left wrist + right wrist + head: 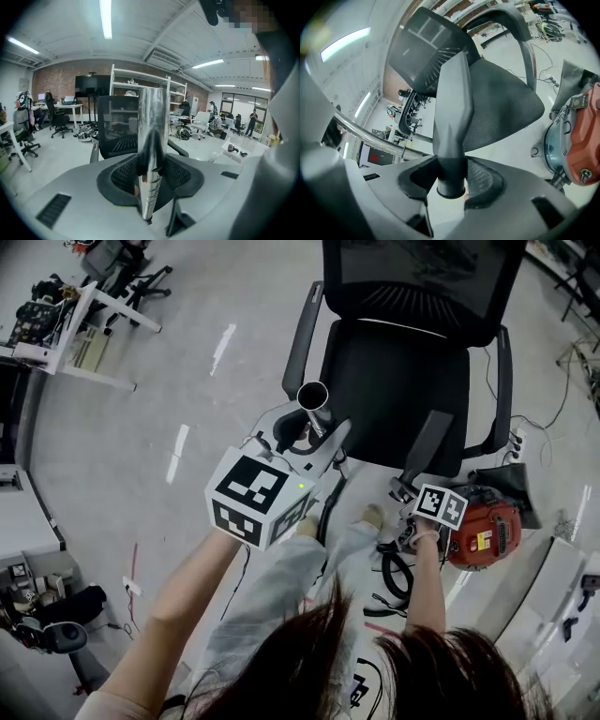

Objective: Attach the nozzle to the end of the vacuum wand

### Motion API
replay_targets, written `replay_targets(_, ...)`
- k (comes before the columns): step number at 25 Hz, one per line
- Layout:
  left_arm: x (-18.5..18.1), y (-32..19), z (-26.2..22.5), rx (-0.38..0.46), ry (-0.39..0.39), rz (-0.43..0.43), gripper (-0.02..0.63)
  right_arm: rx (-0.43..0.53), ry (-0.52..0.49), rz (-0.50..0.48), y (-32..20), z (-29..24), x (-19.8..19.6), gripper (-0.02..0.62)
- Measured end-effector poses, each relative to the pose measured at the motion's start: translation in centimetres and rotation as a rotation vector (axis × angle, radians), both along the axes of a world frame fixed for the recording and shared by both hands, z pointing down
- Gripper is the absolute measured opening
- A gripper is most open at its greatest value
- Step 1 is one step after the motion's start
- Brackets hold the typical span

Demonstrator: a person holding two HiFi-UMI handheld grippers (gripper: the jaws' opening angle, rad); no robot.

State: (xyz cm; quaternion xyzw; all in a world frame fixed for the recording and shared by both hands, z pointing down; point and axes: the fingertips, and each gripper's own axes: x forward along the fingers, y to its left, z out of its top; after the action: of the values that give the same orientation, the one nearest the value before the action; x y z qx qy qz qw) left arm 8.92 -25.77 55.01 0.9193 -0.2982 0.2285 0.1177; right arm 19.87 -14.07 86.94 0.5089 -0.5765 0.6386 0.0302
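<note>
The left tool is clamped on the chrome vacuum wand, whose open round mouth tilts up in front of the black office chair. To its right (apart from the wand), the right tool grips the grey nozzle by its round end. The red vacuum body sits on the floor farther right.

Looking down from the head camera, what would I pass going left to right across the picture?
White desk → left gripper holding the metal wand → right gripper holding the nozzle → red vacuum cleaner.

Pale grey floor, black office chair standing on it, red vacuum body beside, white tape strips
</note>
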Motion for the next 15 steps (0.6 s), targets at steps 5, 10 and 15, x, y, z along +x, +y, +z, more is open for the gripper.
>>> replay_targets(5,-0.8,1.3,-1.0,0.003,-0.008,0.004,0.158,0.060,-0.002,0.027,1.3,-5.0,-1.3,0.178)
replay_targets(10,-0.7,2.0,-1.7,0.003,0.001,0.022,0.158,0.098,0.015,0.034,2.1,-9.7,-2.0,0.178)
replay_targets(15,-0.9,2.8,-2.3,-0.011,-0.002,0.060,0.158,0.135,0.048,0.018,2.6,-13.9,-3.5,0.178)
